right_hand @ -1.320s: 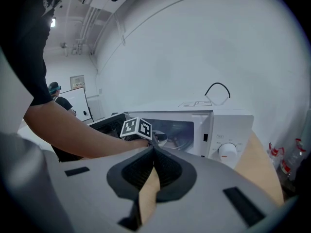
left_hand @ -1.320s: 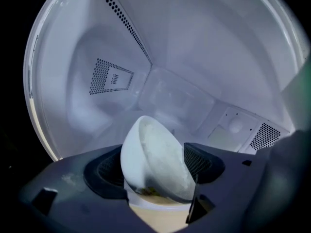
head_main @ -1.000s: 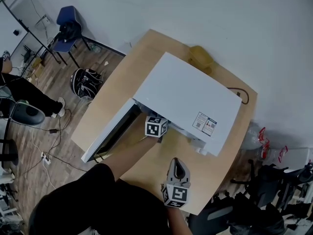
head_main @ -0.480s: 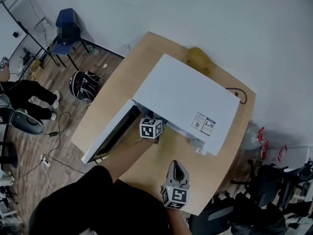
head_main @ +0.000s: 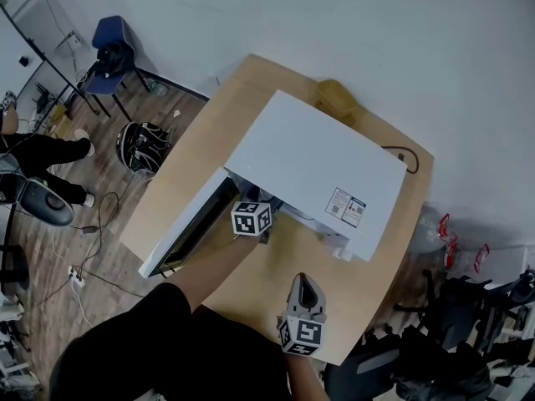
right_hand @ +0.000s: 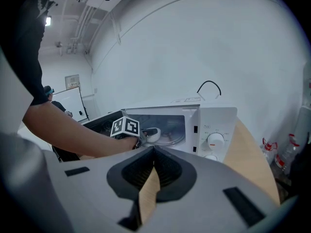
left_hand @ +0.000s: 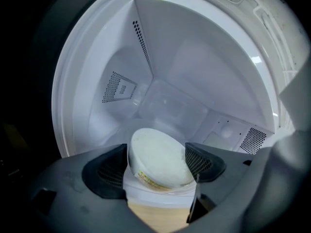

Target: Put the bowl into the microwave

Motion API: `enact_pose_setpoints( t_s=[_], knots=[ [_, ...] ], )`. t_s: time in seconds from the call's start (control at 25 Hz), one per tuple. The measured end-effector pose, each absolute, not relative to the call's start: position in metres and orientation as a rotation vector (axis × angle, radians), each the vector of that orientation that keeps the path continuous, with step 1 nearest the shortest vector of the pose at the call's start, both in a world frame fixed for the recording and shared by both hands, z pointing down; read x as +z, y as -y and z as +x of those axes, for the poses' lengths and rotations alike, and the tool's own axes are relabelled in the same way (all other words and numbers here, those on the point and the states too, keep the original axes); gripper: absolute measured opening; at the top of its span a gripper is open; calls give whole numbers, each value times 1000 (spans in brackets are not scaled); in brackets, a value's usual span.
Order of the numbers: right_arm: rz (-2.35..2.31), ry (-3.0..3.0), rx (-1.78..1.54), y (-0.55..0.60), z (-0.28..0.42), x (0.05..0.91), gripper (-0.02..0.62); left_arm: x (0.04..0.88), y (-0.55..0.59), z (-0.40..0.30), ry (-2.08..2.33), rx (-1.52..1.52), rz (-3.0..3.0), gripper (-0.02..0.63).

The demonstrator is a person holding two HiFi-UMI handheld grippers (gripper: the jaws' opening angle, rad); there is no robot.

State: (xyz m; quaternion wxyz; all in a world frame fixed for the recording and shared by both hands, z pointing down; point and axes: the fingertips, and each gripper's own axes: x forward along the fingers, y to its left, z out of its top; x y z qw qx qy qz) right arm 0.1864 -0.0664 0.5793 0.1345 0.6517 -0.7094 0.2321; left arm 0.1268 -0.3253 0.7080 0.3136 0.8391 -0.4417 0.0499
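A white bowl [left_hand: 158, 159] with a clear film lid sits tilted between the jaws of my left gripper [left_hand: 156, 165], which is shut on it. It hangs at the mouth of the open white microwave [head_main: 318, 170], with the glass turntable [left_hand: 167, 103] beyond it. From the right gripper view the bowl [right_hand: 150, 134] is just inside the opening. In the head view only the left gripper's marker cube [head_main: 251, 218] shows, beside the dropped-open door [head_main: 188, 228]. My right gripper [head_main: 303, 286] is shut on nothing, held low near the table's front edge.
The microwave fills most of the wooden table [head_main: 209, 132]. A yellow object [head_main: 338, 97] and a black cable [head_main: 401, 153] lie behind it. Its knobs [right_hand: 215, 140] are right of the opening. On the floor at left are a blue chair [head_main: 113, 44], a bag [head_main: 144, 143] and a seated person [head_main: 42, 153].
My left gripper's cube has shifted a little to the left at the microwave's mouth. The right gripper has stayed put. The seated person's legs moved.
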Motion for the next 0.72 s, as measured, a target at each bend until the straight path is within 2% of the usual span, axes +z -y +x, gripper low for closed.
enact_pose_setpoints(
  t_s=[0.4,0.72],
  knots=[
    [1922,2043,666,58,172,573,60,698,305,107,1153,150,2275,345],
    [1977,1997,680,41,168,571,60,703,277,108,1104,353,2405,345]
  ],
)
